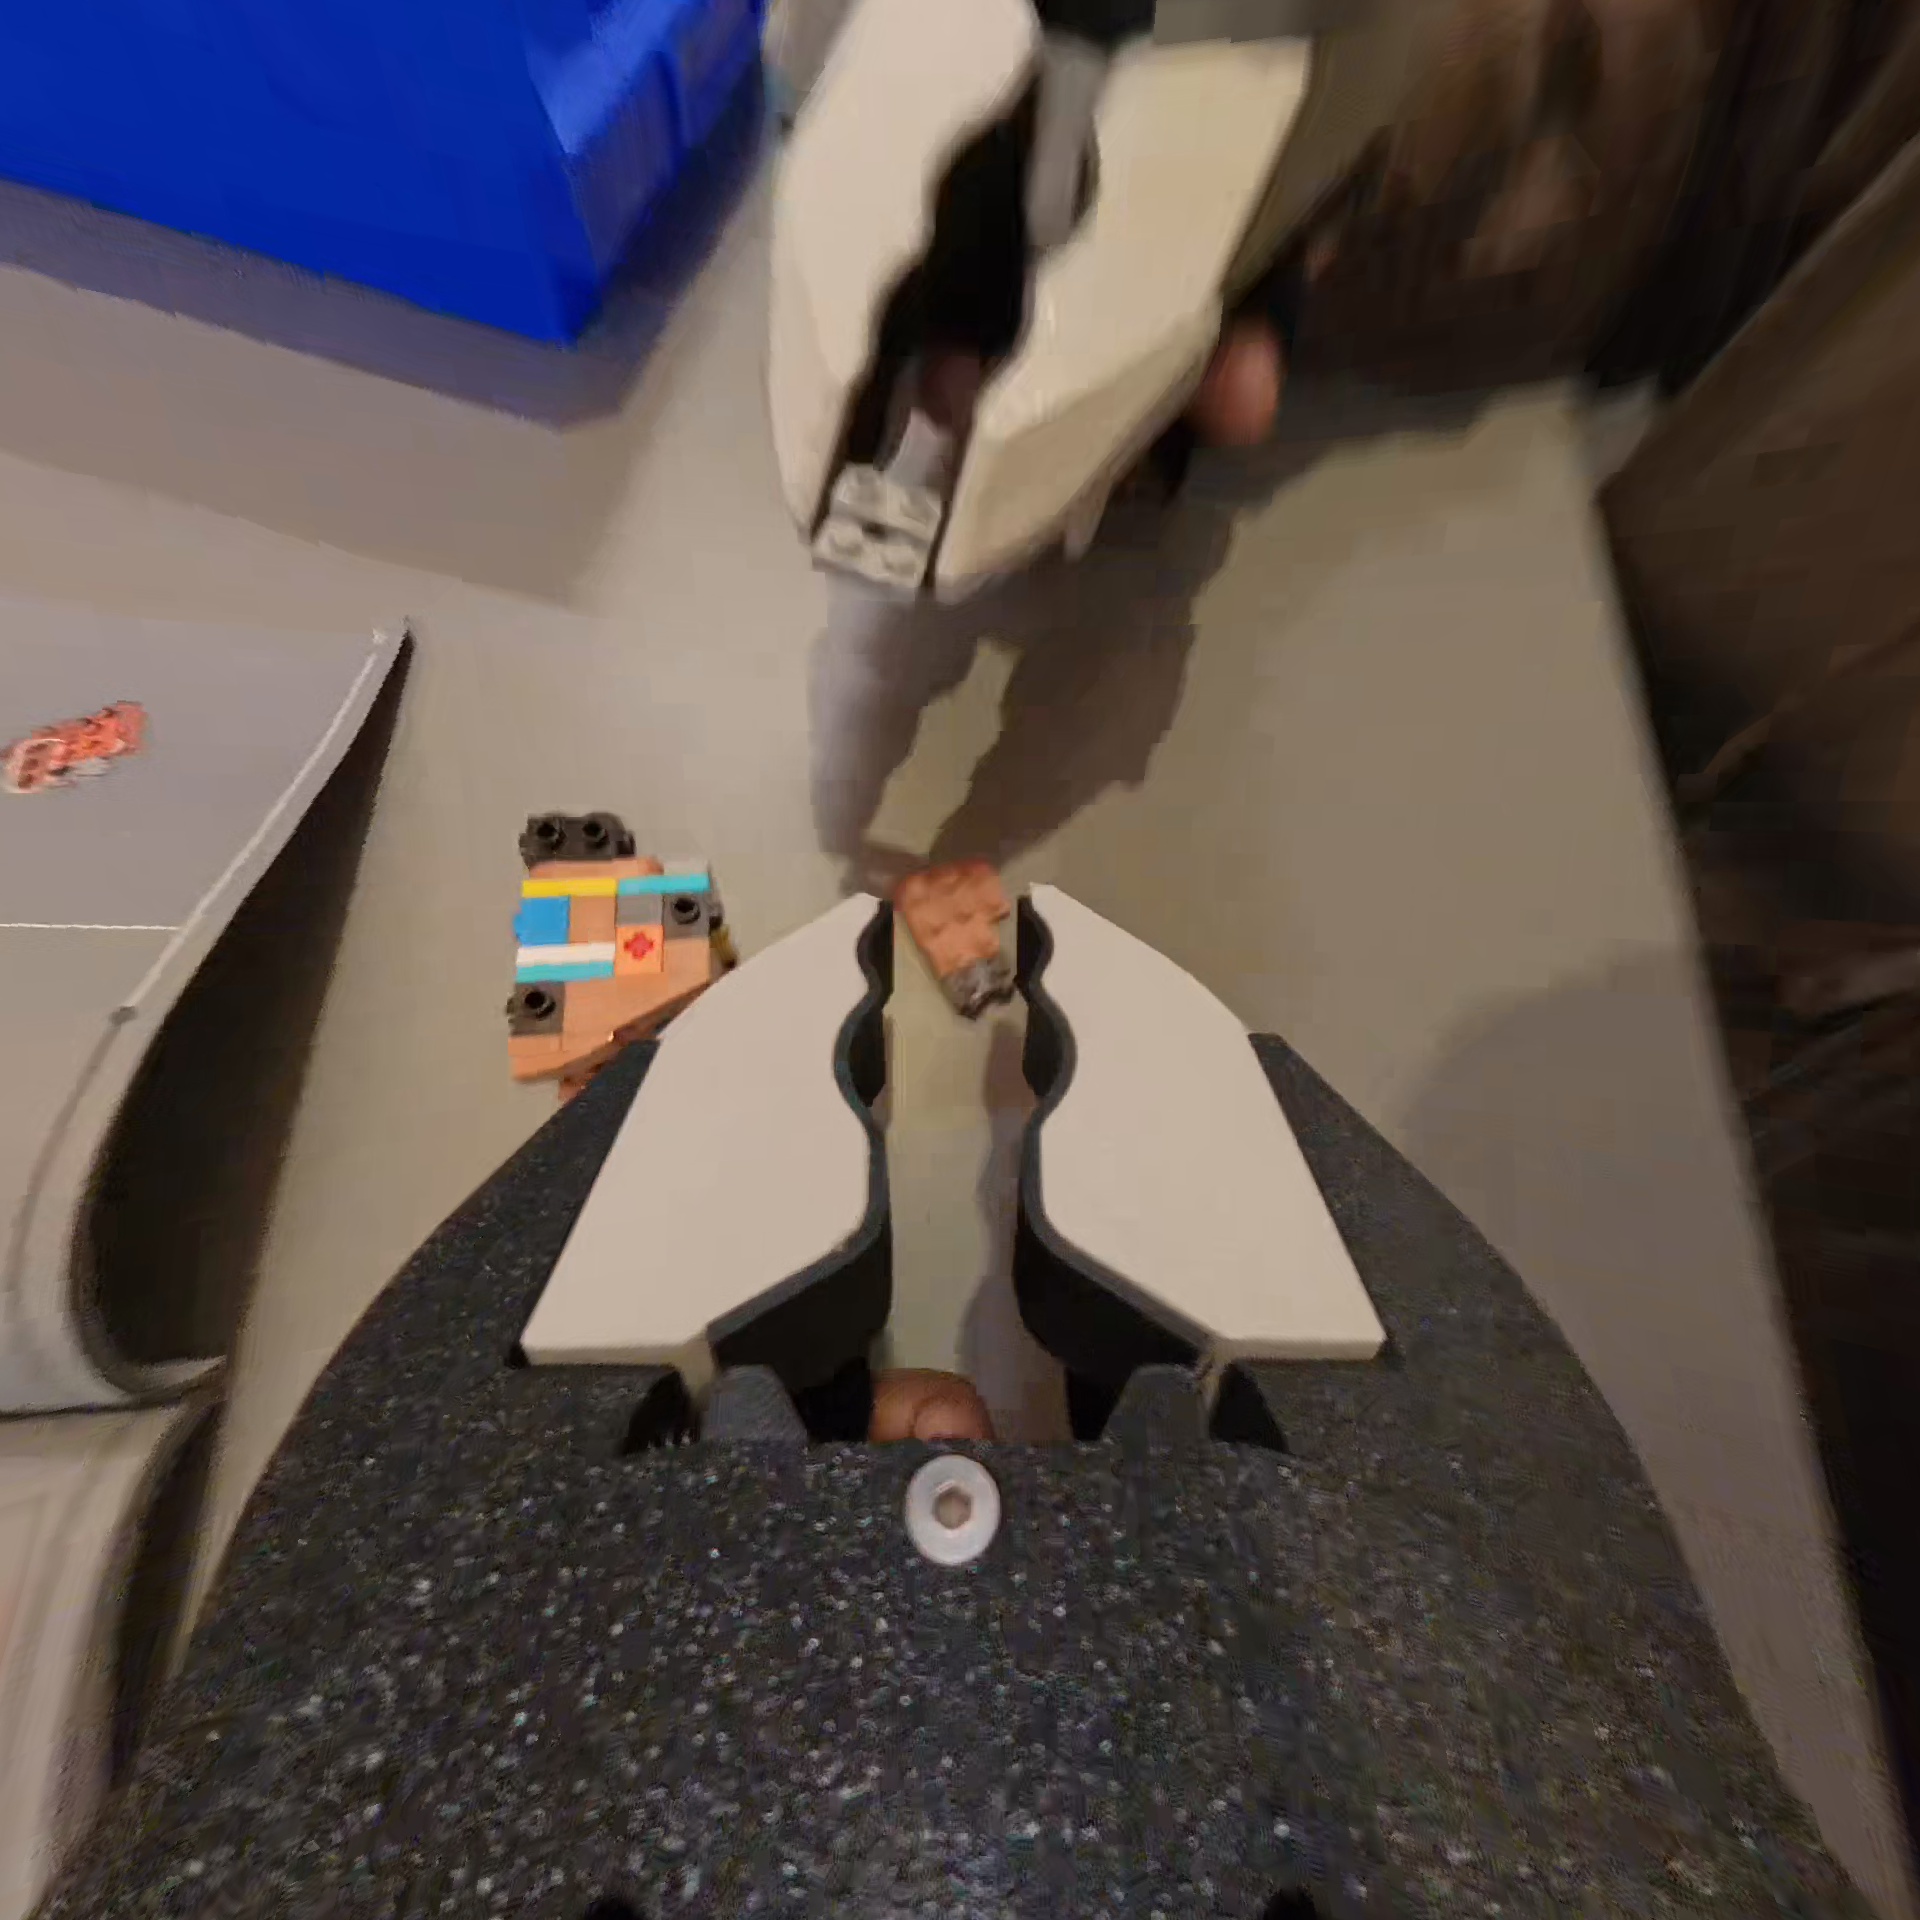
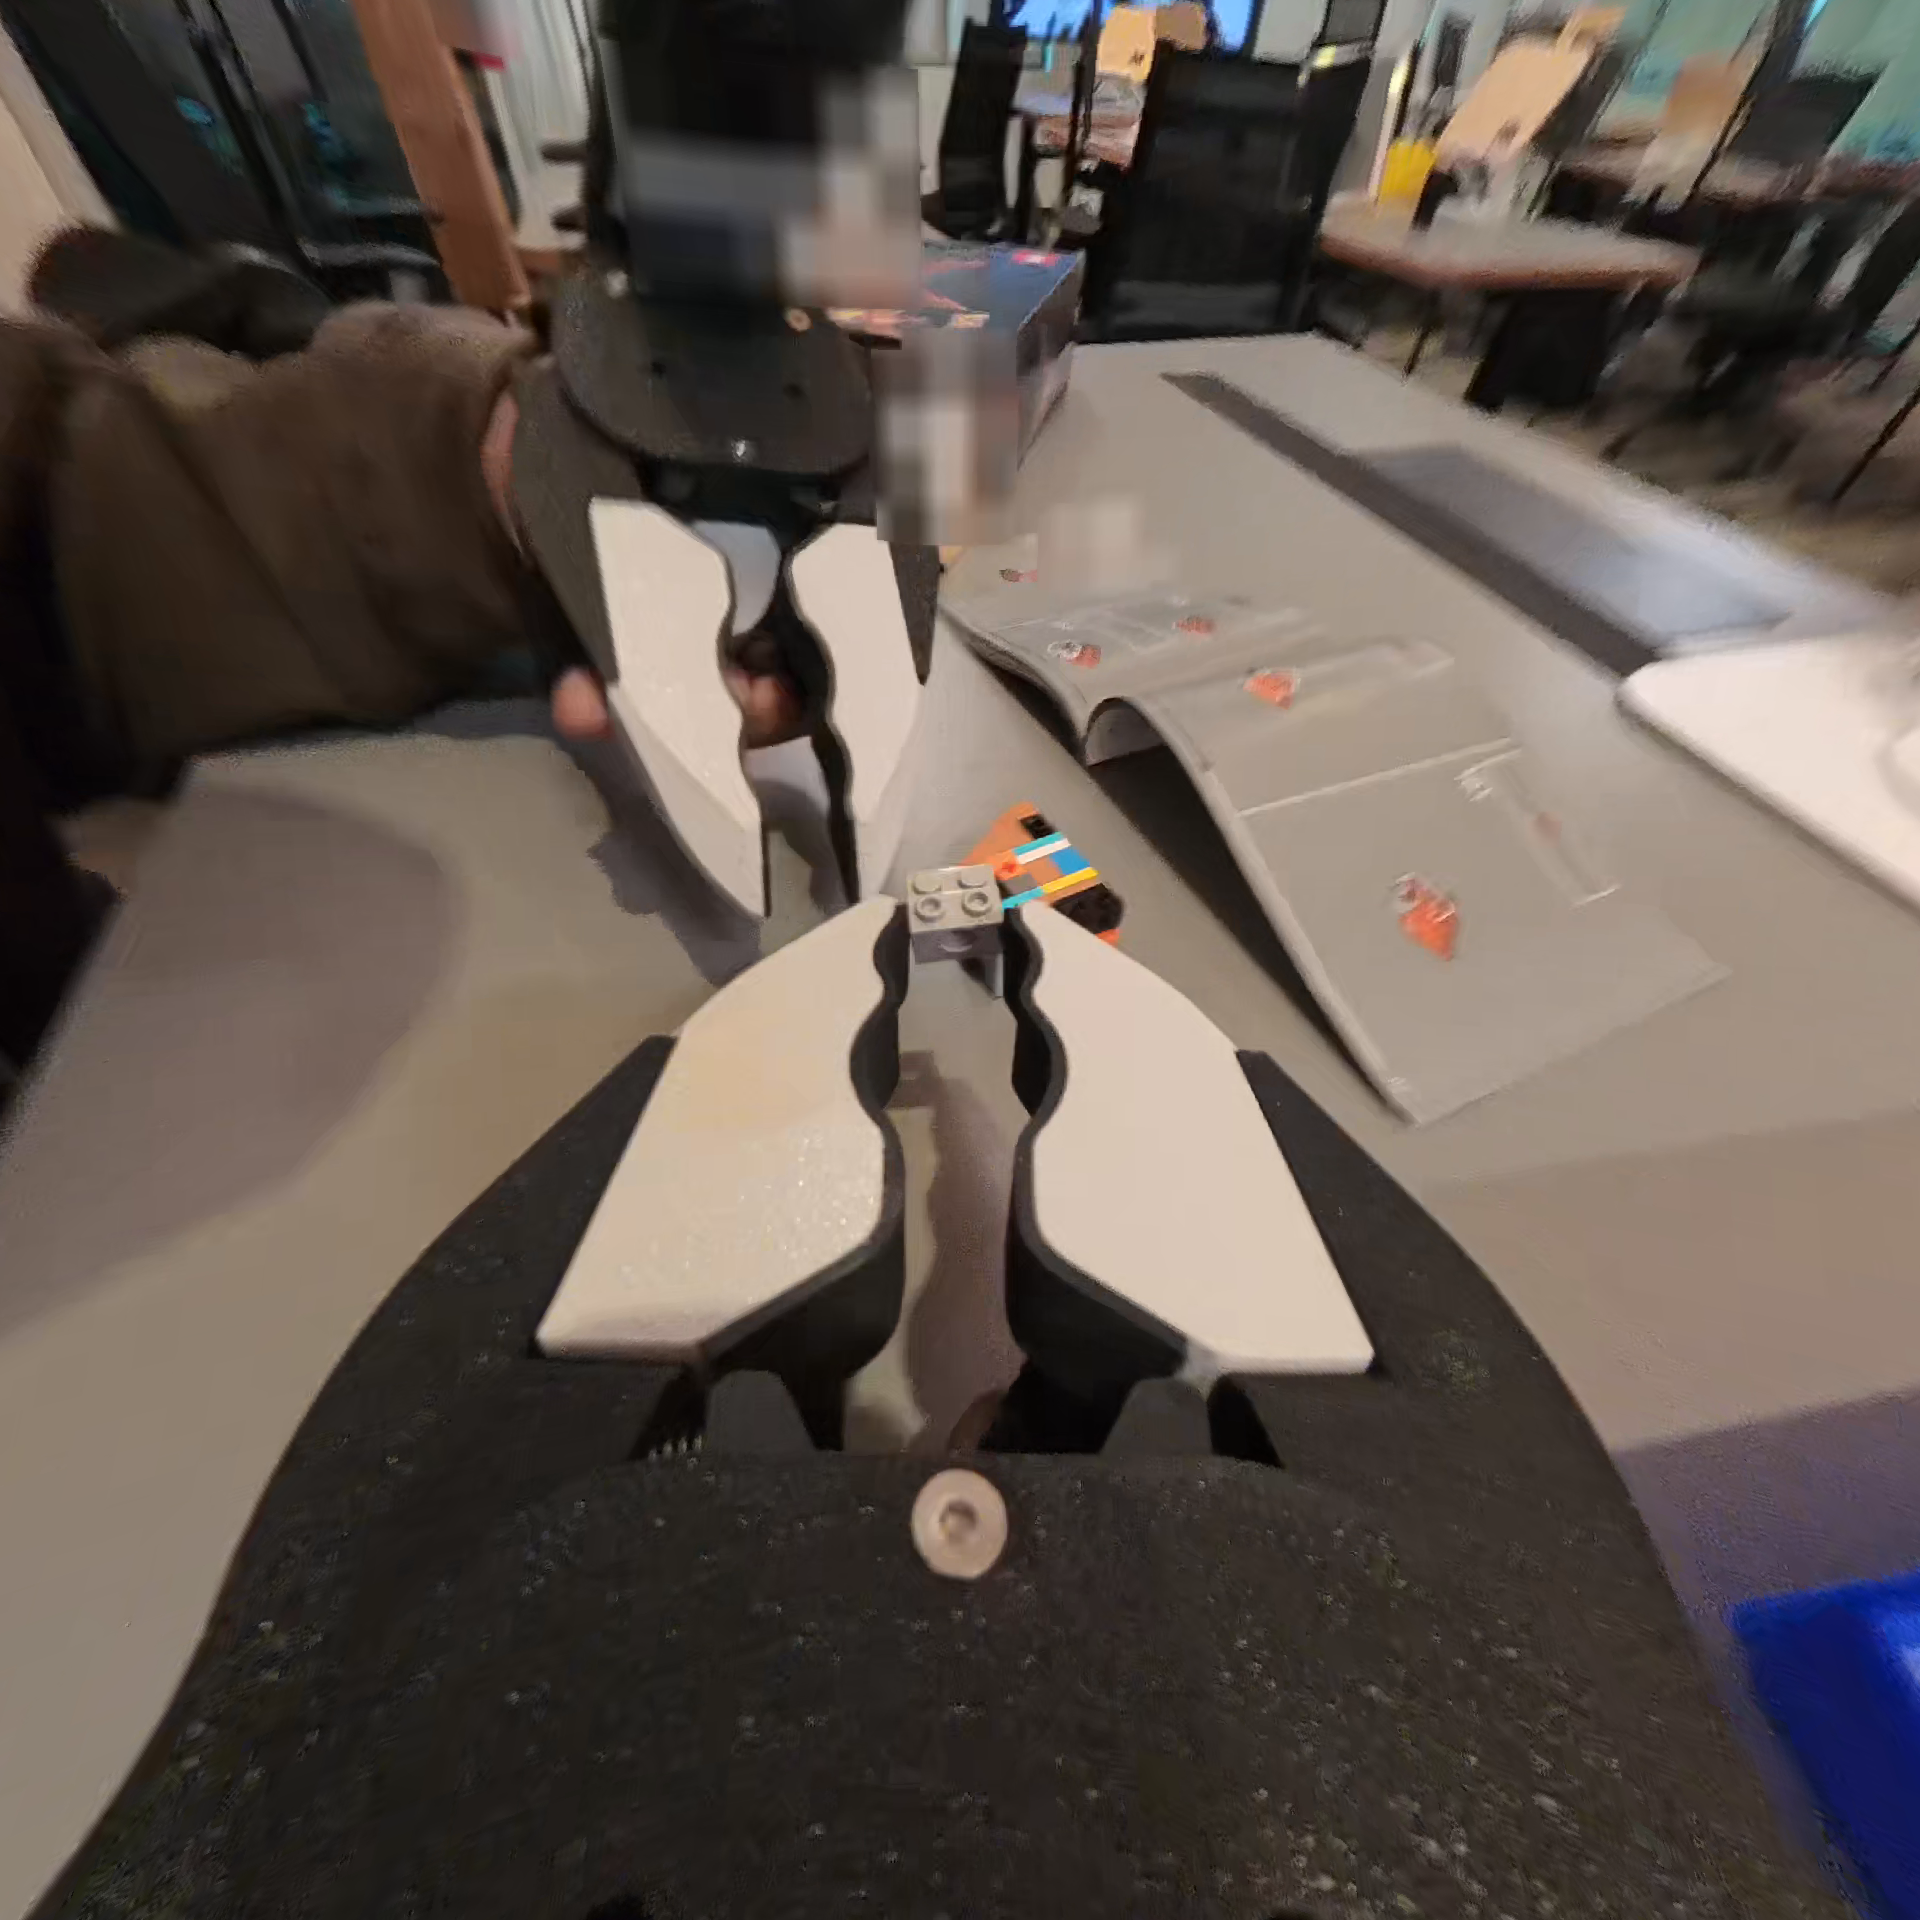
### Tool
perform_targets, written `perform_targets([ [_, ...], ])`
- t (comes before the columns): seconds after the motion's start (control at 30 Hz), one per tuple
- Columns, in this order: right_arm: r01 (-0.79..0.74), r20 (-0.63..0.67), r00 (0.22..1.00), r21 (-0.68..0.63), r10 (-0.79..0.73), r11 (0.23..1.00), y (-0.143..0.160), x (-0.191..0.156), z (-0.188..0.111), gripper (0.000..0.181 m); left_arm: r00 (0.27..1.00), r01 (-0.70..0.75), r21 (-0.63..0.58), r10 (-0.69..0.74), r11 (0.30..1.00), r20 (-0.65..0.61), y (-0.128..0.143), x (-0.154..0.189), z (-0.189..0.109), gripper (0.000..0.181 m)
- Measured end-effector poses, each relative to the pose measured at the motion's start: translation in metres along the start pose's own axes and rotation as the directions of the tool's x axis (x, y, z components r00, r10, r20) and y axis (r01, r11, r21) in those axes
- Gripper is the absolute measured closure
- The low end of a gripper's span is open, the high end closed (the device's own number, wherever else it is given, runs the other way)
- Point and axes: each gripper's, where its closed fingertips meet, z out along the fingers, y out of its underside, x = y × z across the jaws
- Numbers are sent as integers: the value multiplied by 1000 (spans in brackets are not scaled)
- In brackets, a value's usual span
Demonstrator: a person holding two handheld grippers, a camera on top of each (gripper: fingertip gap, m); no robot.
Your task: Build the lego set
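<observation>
My left gripper (image 1: 958, 912) is shut on a small orange-brown lego piece (image 1: 954, 940) with a grey end, held low over the grey table. My right gripper (image 2: 956, 923) is shut on a light grey 2x2 brick (image 2: 951, 909), studs up. In the left wrist view the right gripper (image 1: 883, 545) hangs above and beyond my left one, with the brick (image 1: 878, 530) at its tips. The partial build (image 1: 613, 956), orange with blue, teal, yellow and black parts, lies flat left of my left gripper. It also shows in the right wrist view (image 2: 1055, 883), just beyond the brick. The left gripper (image 2: 808, 894) points down beside it.
An open instruction booklet (image 1: 156, 935) (image 2: 1351, 831) lies beside the build. A blue bin (image 1: 364, 135) (image 2: 1829, 1714) stands at the table edge. A lego box (image 2: 997, 301) sits at the back and a white tray (image 2: 1787, 748) at the right. The person's brown sleeve (image 2: 260, 520) reaches in. There is about 6 centimetres between the tips of the two grippers.
</observation>
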Motion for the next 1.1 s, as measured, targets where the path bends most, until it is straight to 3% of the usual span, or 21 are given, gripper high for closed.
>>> perform_targets([
  [0.1,-138,68,988,-52,141,989,10,-3,2,165,992,-108,-113,115,988,60,19,-7,6,155],
  [0.27,-170,95,979,-111,181,979,20,-5,2,164,995,-102,-207,96,973,-38,35,12,21,165],
  [0.37,-154,85,982,-128,166,980,22,-4,1,164,990,-93,-182,72,979,-119,28,30,24,170],
  [0.47,-145,105,982,-133,160,980,22,-5,-1,164,992,-106,-138,96,985,-76,21,21,19,168],
  [0.53,-142,122,980,-132,158,981,22,-6,-2,164,995,-103,-120,102,987,-14,20,7,18,158],
  [0.77,-115,180,973,-173,146,978,27,-16,-3,164,976,-217,-128,217,968,-15,24,9,34,134],
  [1.1,-51,228,967,-279,117,959,44,-30,-2,164,979,-206,-126,205,970,-19,19,11,39,146],
])
